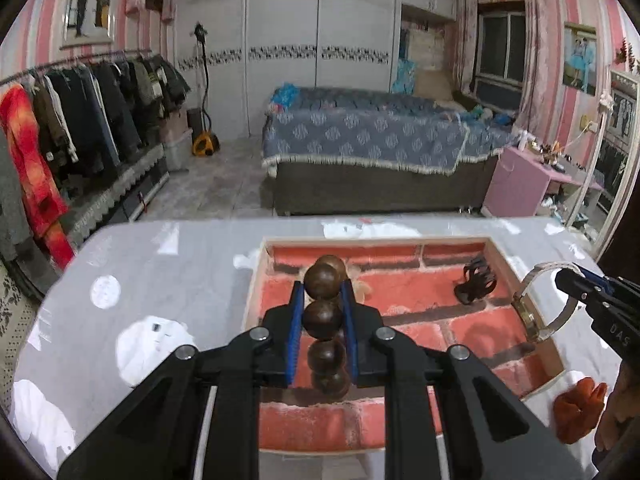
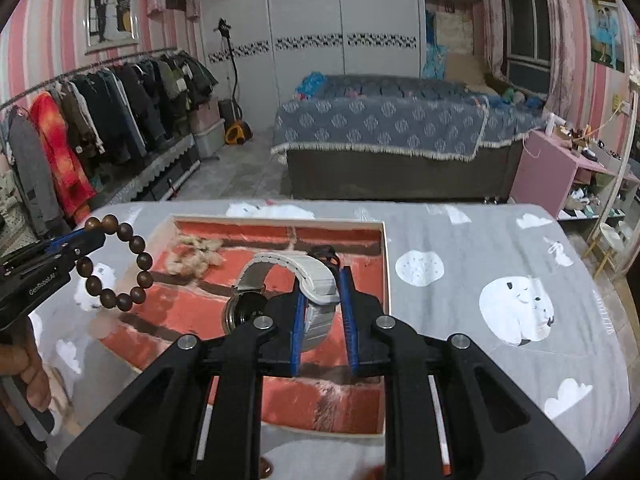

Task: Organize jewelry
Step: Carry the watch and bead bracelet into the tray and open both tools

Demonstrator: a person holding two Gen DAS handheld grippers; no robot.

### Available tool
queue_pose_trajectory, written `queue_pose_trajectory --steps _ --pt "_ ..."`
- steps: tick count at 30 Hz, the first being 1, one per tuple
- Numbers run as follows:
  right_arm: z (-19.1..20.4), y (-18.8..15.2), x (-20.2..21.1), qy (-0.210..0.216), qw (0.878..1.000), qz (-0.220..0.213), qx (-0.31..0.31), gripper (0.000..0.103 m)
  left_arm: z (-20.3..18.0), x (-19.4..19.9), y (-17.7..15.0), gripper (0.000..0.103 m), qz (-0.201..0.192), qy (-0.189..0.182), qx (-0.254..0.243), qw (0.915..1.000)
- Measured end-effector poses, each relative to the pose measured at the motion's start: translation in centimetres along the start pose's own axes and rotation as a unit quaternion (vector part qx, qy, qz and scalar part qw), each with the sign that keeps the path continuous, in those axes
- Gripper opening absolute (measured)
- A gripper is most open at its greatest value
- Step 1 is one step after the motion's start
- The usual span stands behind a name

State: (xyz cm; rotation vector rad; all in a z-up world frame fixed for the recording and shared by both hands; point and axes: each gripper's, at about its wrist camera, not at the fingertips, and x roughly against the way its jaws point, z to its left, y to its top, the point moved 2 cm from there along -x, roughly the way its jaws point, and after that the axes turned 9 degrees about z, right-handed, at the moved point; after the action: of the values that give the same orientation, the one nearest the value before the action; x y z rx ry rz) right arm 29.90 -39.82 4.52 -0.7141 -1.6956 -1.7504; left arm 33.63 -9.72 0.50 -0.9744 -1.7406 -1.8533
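My left claw (image 1: 323, 304) tilts down over the red tray (image 1: 496, 254), squeezing the brown bead bracelet (image 1: 322, 316). My right claw (image 2: 323, 292) tilts down the same way, pinching the white watch (image 2: 316, 280) above the tray.

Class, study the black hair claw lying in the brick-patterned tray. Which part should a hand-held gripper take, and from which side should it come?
Grip the black hair claw across its narrow middle, coming from above. It lies flat on the tray floor with its prongs spread outward, and the tray wall close beside it probably blocks a sideways approach.
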Motion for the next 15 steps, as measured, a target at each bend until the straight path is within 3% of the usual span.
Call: queue_pose_trajectory --steps 7,15 --pt "-1.0 -0.3 -4.5 -0.015 0.999 0.044 -0.007 0.018 0.4 -5.5 -0.9 0.019 0.050 0.012 0.004 0.9986" --pt "-1.6 -1.1 -7.0 -0.037 0.997 0.073 -0.004 0.018 1.5 -6.9 -1.2 0.019 0.059 0.031 0.006 0.9977"
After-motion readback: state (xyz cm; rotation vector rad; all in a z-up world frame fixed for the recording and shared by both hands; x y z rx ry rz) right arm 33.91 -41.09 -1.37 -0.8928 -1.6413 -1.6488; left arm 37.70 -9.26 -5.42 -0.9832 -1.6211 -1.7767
